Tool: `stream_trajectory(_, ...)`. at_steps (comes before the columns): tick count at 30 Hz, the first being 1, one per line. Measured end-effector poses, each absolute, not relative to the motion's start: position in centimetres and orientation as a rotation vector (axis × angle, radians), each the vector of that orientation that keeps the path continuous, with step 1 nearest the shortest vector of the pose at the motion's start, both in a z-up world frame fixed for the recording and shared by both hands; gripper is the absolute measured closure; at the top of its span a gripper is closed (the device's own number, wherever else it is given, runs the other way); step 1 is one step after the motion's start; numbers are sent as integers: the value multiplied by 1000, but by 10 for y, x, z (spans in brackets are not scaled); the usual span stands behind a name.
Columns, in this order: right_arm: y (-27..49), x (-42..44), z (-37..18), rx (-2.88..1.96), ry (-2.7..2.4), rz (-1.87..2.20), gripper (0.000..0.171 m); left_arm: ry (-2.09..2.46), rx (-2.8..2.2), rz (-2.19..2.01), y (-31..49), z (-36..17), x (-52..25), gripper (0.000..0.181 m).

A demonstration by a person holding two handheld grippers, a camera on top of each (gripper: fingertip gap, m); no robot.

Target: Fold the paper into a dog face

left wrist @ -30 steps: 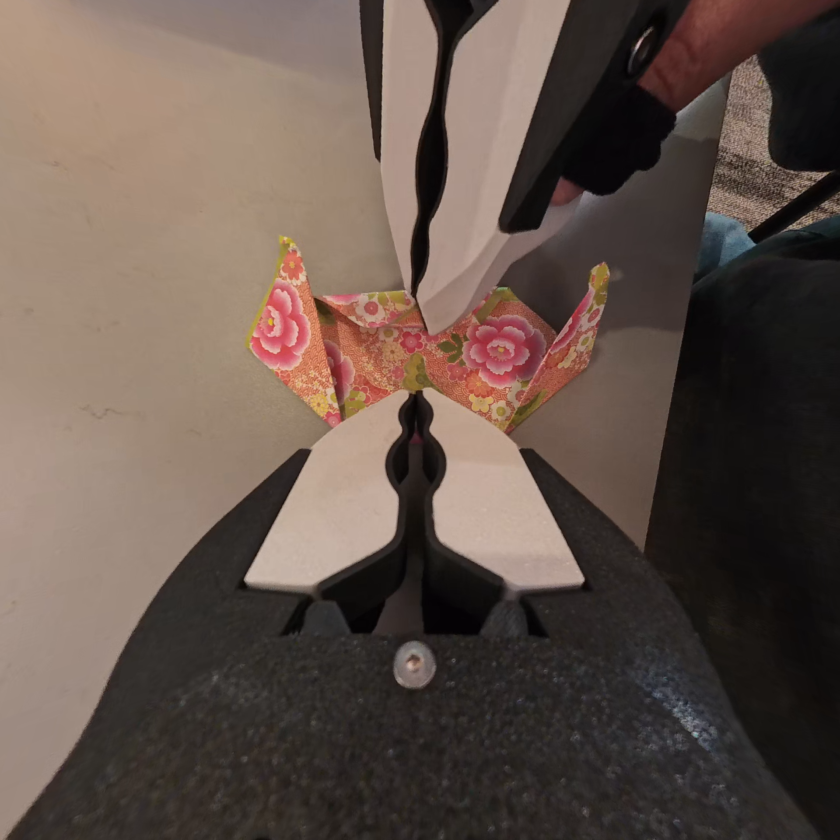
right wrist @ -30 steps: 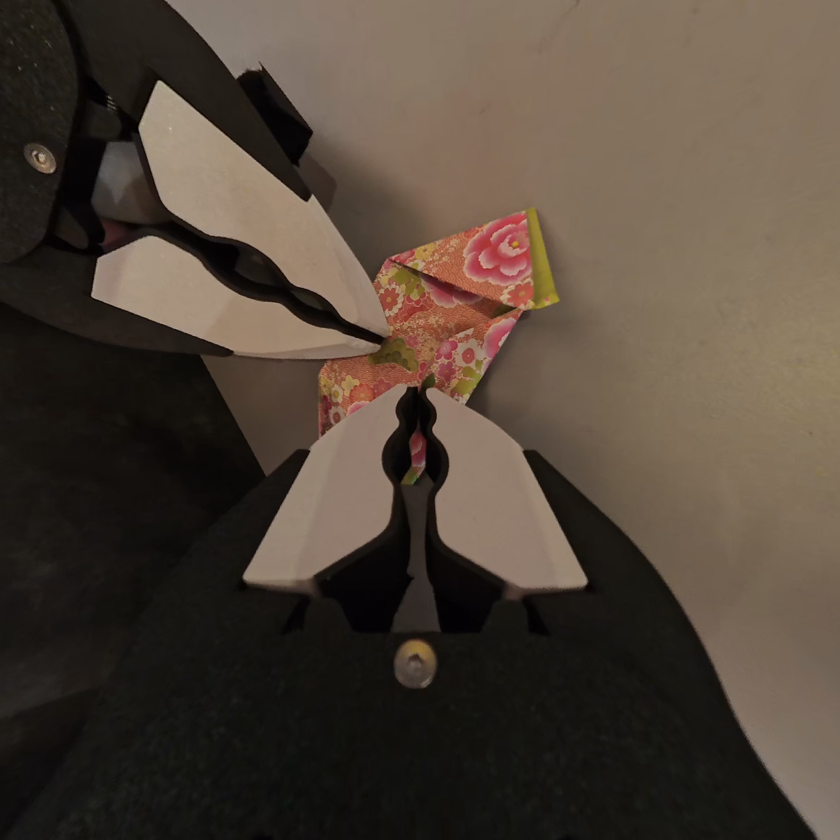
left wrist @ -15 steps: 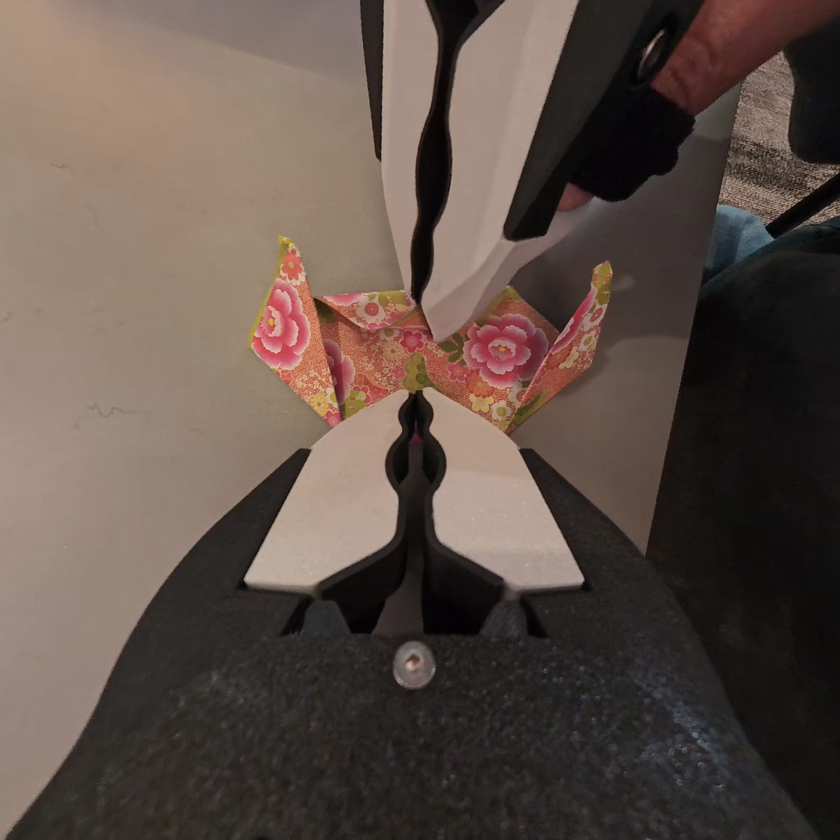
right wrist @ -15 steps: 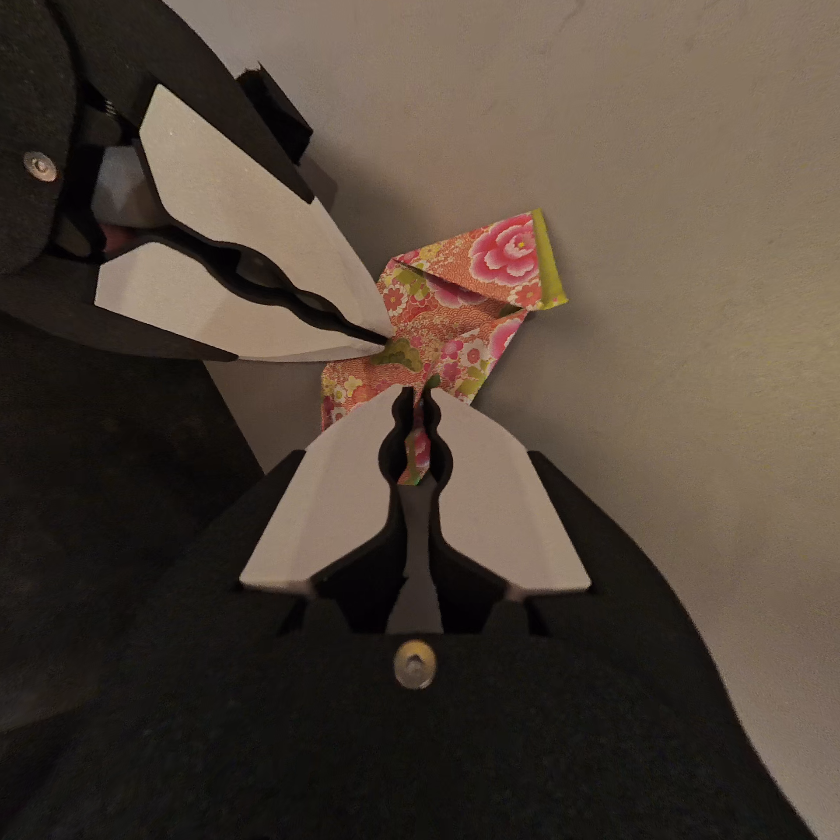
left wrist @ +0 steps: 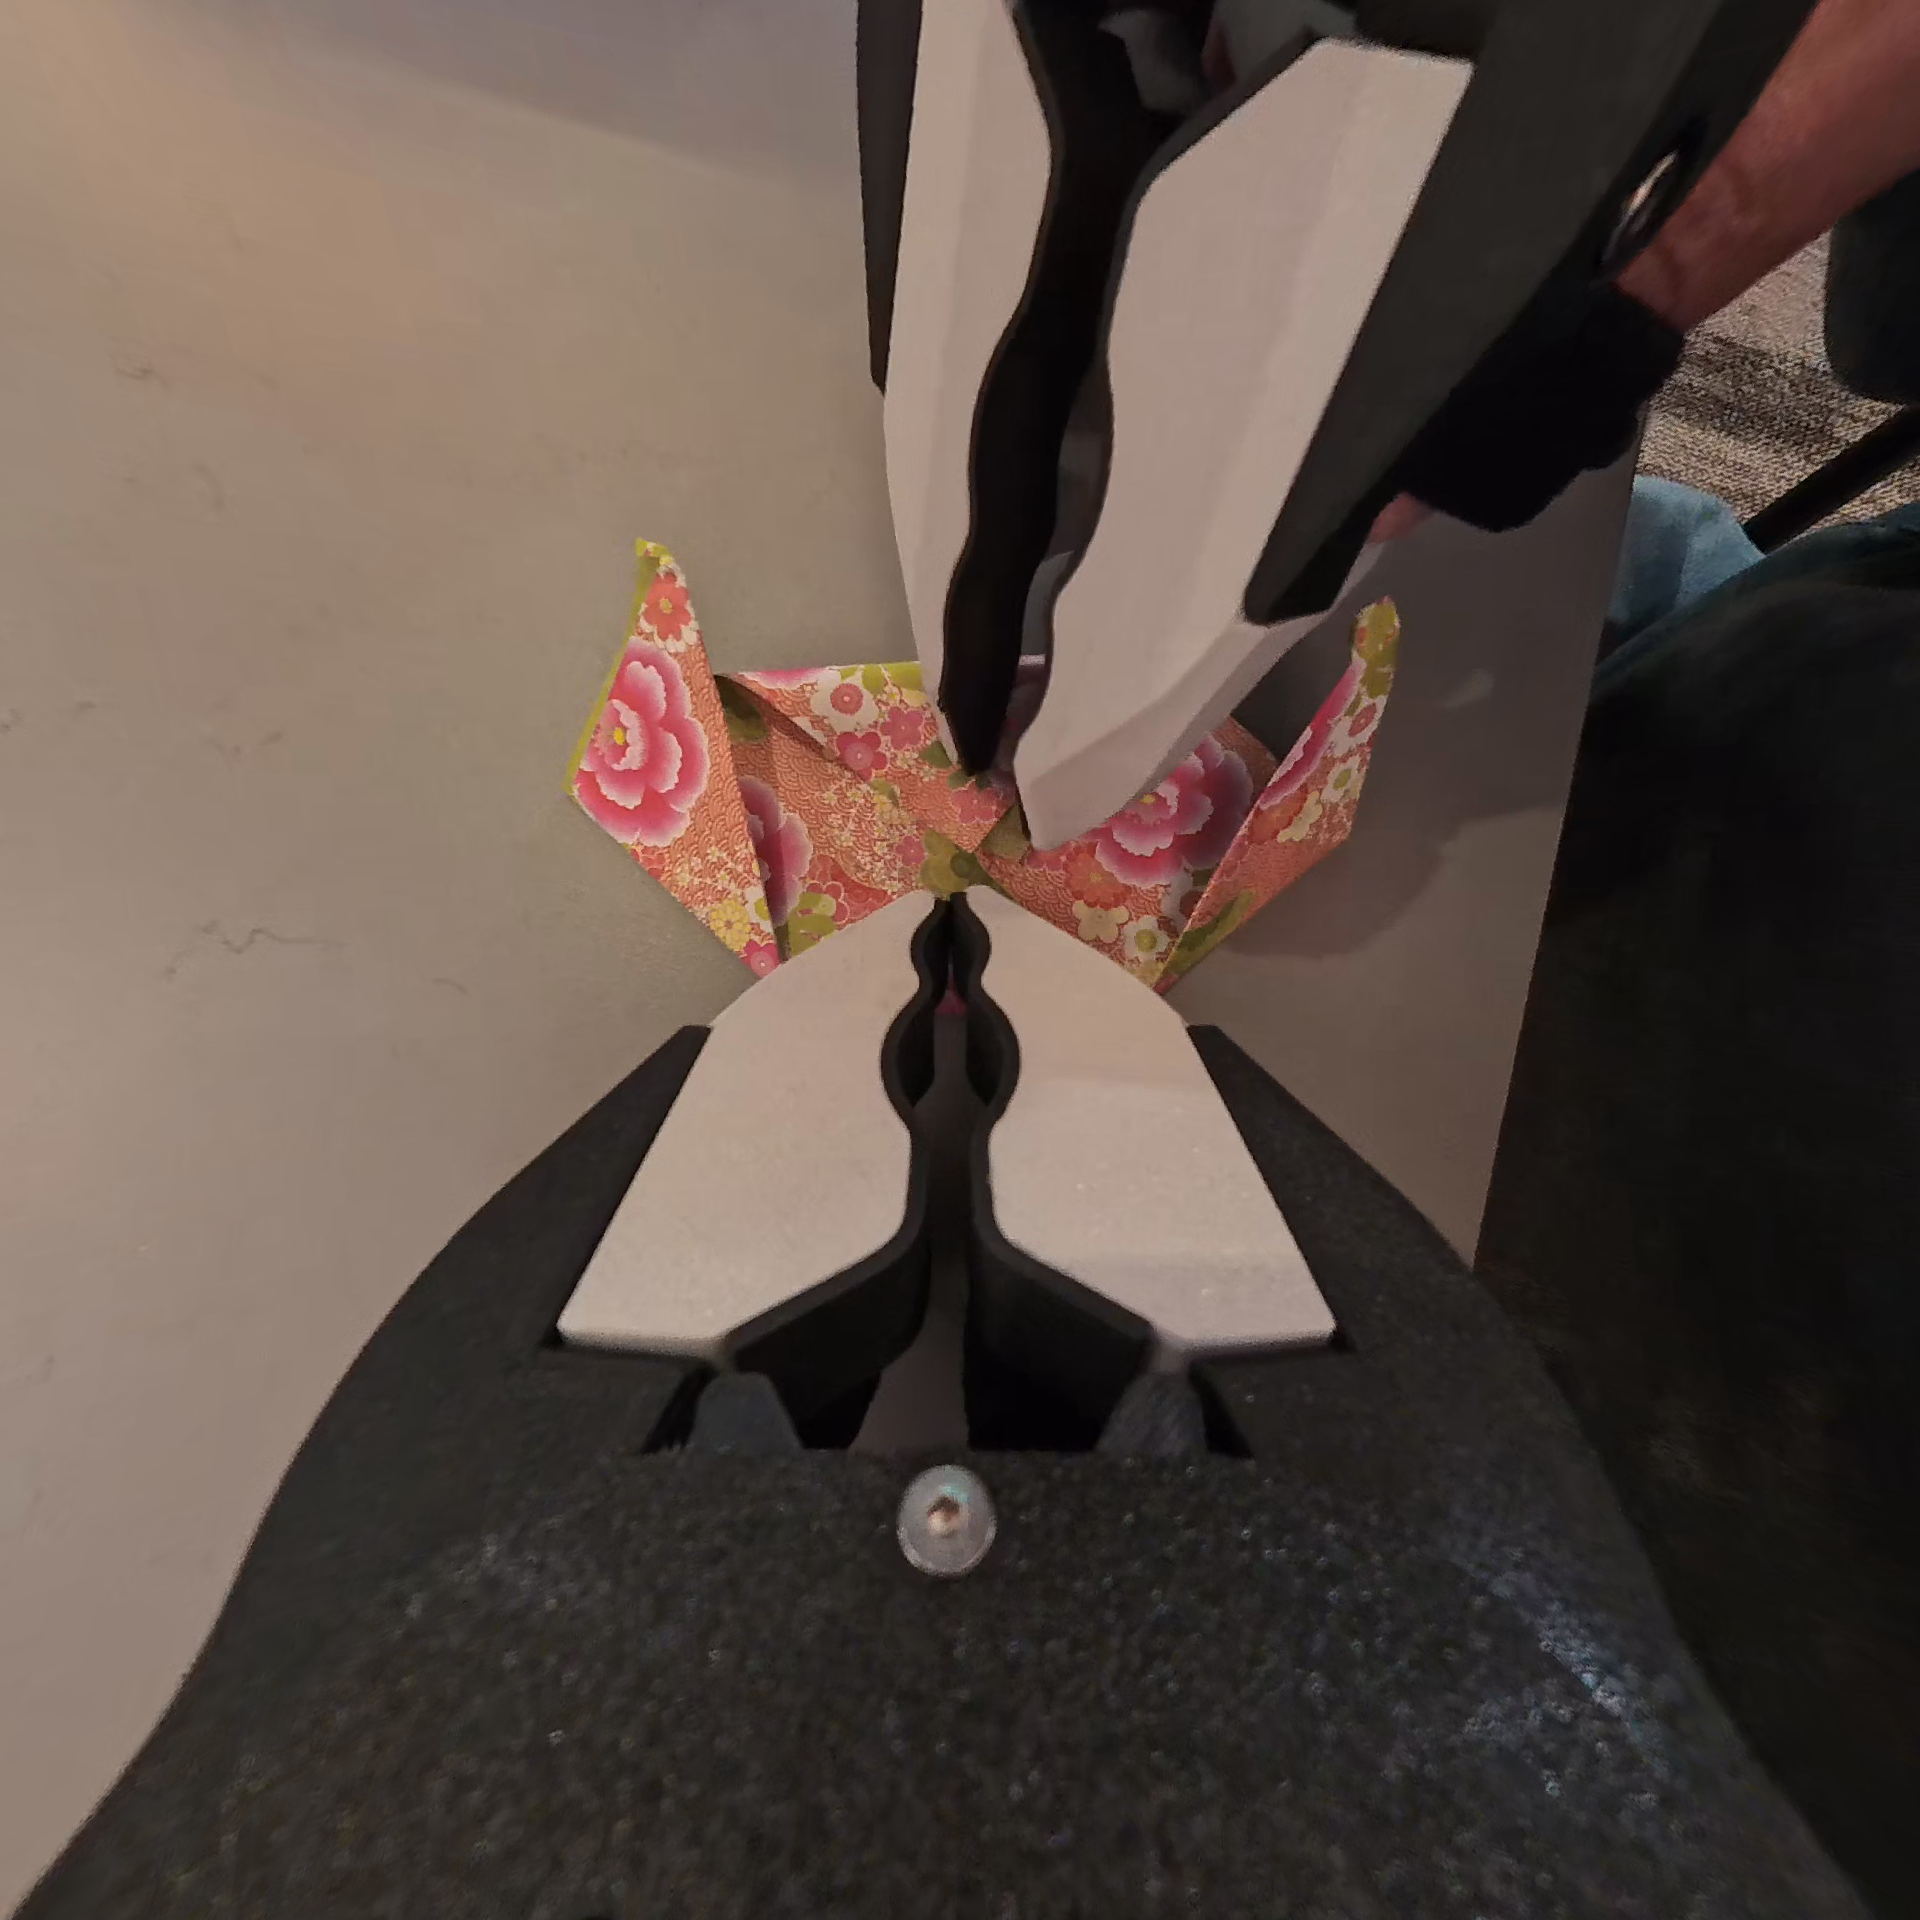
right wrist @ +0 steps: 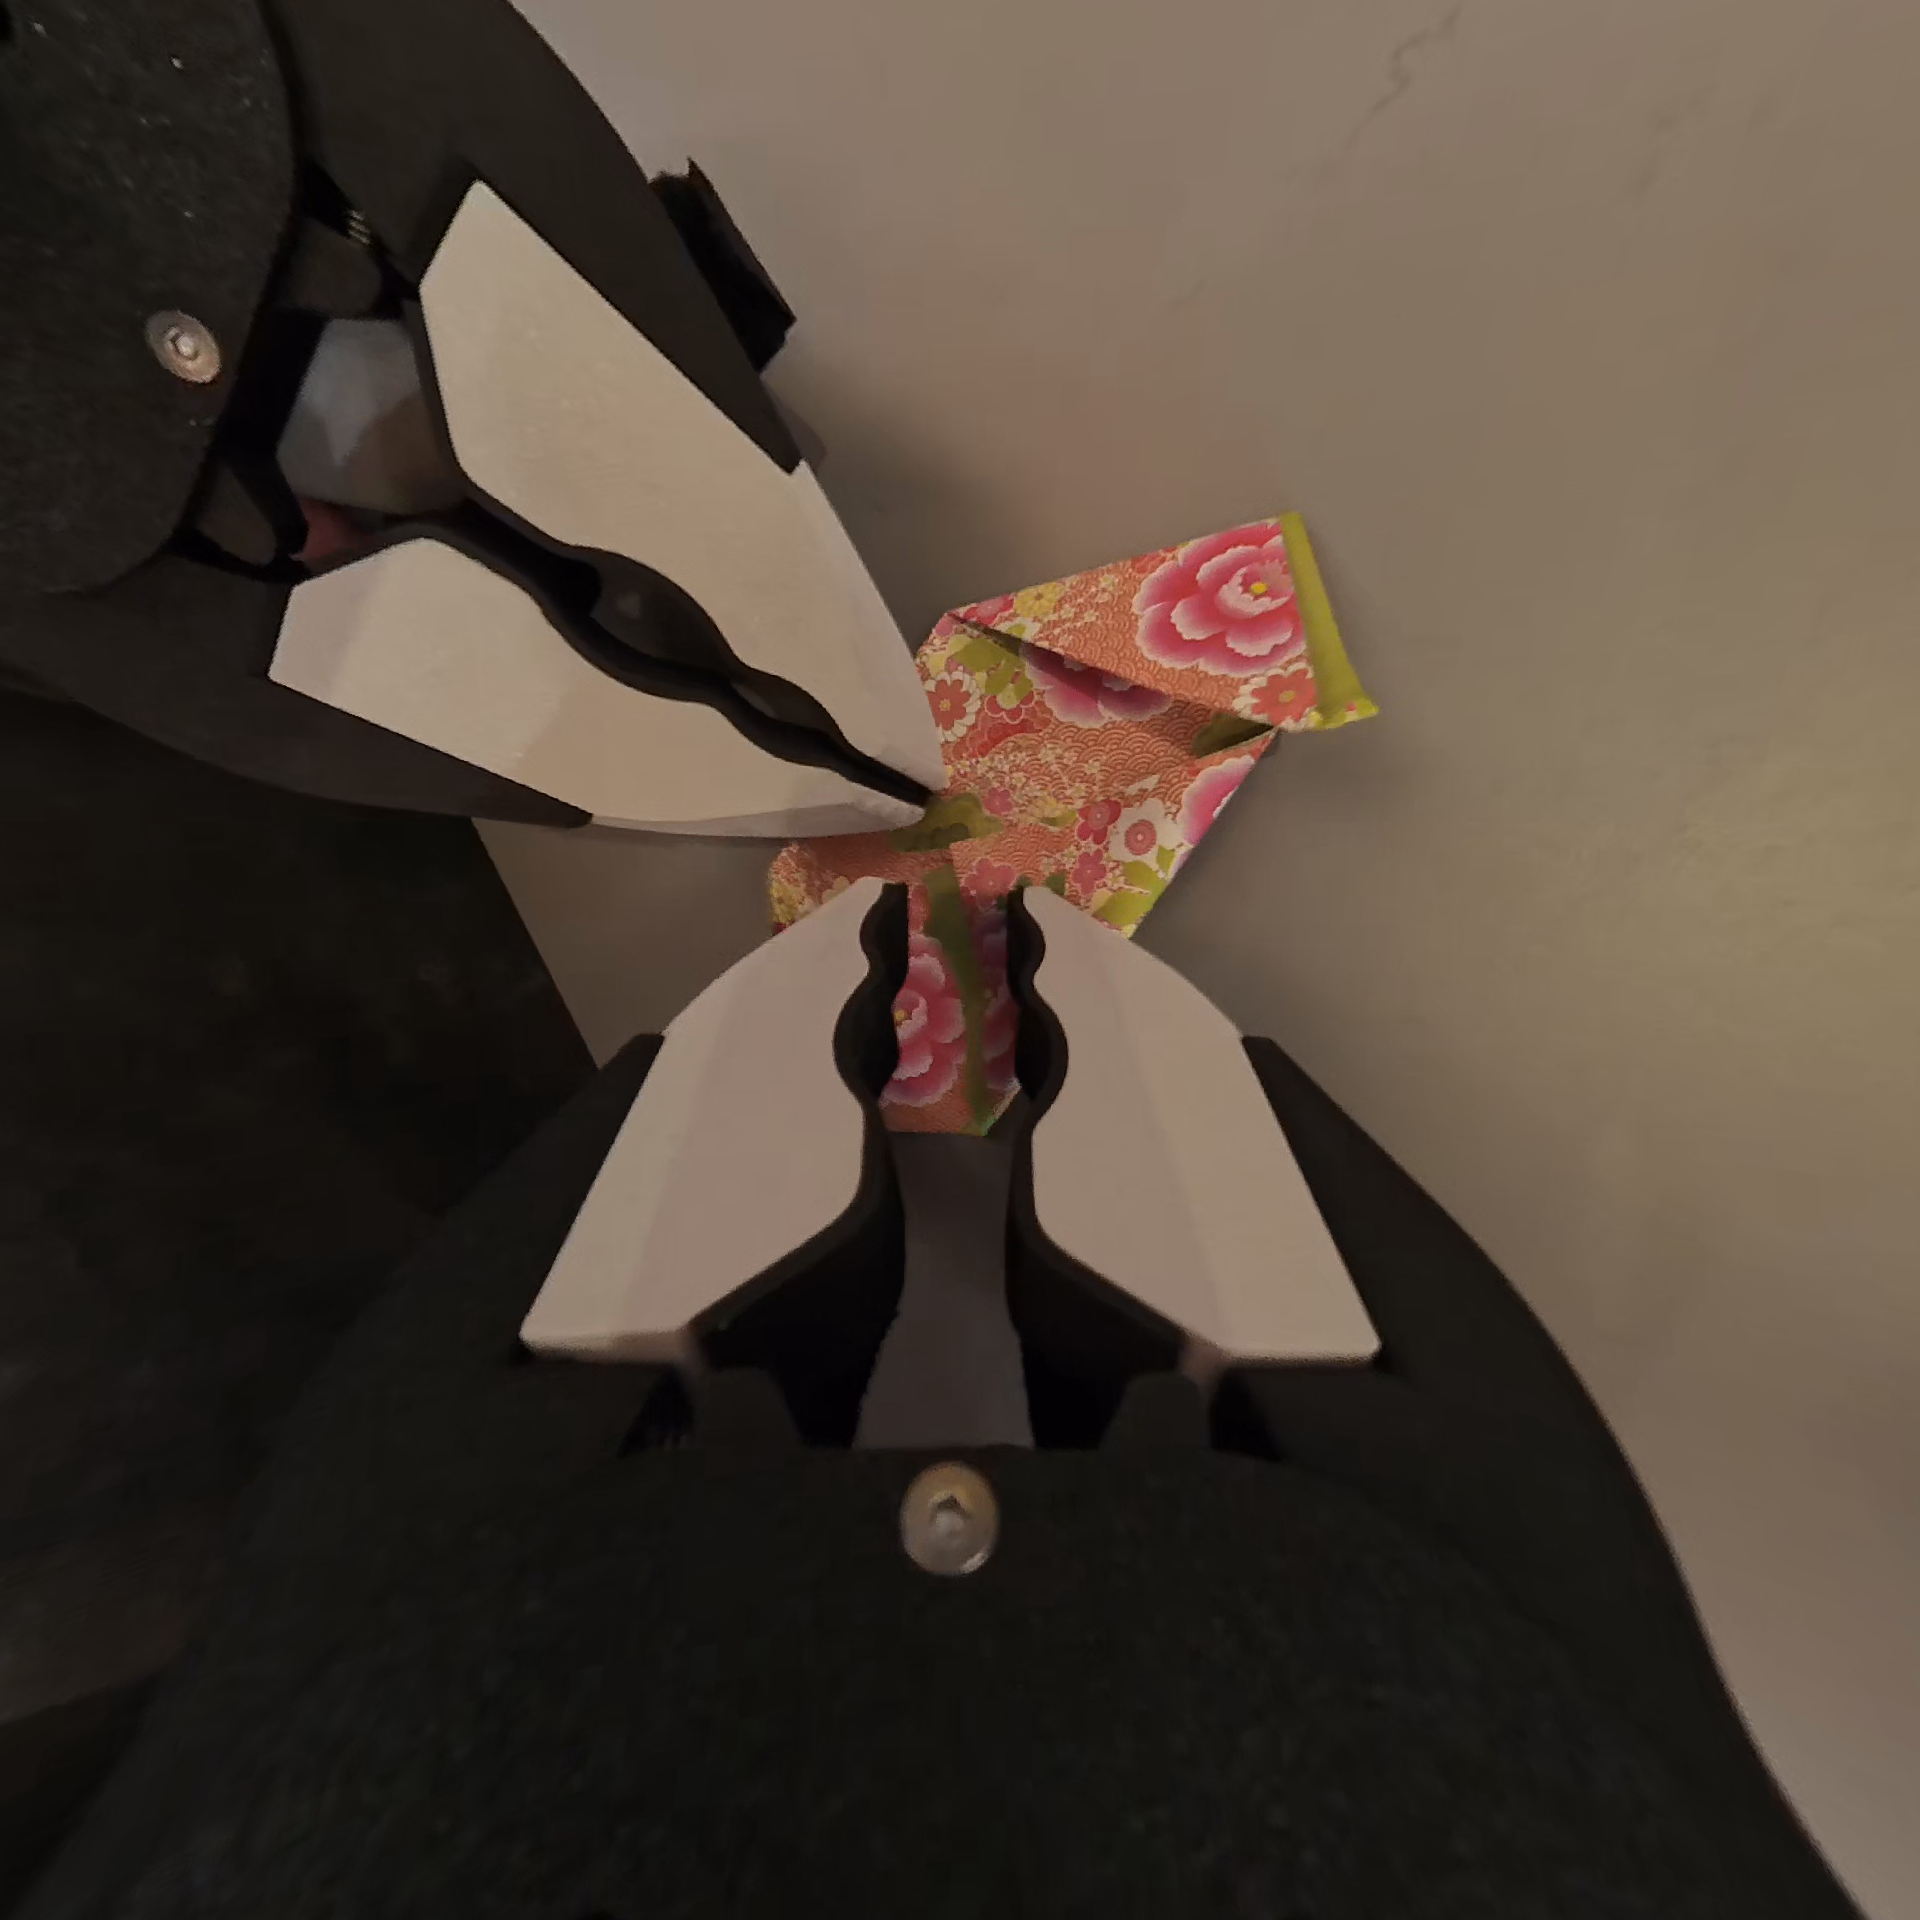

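The folded floral paper (left wrist: 831,821) lies on the pale table (left wrist: 312,520), its two ear flaps standing up at left and right. My left gripper (left wrist: 951,914) is shut on the paper's near bottom point. In the right wrist view it comes in from the upper left (right wrist: 920,795), pinching the paper's edge (right wrist: 1091,748). My right gripper (right wrist: 956,899) is open, its fingers (right wrist: 748,1091) a little apart on either side of a paper flap. In the left wrist view it reaches down from above (left wrist: 1003,795) onto the paper's middle.
The table's edge (left wrist: 1558,935) runs just right of the paper. Beyond it are dark fabric (left wrist: 1714,1143) and carpet (left wrist: 1766,353). A hand in a black glove (left wrist: 1527,416) holds the right gripper. Bare table (right wrist: 1558,520) lies on the paper's far side. Only a small space, under 4 cm, lies between the two pairs of fingers.
My right gripper's fingers have parted and let go of the paper flap they pinched. My left gripper stays shut on the paper and has hardly moved.
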State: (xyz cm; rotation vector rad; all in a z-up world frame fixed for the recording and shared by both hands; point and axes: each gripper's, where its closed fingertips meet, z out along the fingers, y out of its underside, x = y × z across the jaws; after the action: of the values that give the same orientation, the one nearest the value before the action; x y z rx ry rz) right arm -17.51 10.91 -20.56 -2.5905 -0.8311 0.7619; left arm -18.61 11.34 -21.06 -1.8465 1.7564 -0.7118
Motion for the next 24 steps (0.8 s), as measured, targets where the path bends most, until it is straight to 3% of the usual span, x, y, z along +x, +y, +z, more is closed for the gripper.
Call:
stream_trajectory(8, 105, -181, -203, -2543, -798, 856, 145, 1756, -1849, -725, 114, -210, -186, 181)
stream_trajectory(24, 99, -181, -203, -2462, -807, 973, 152, 1770, -1859, -699, 116, -206, -184, 181)
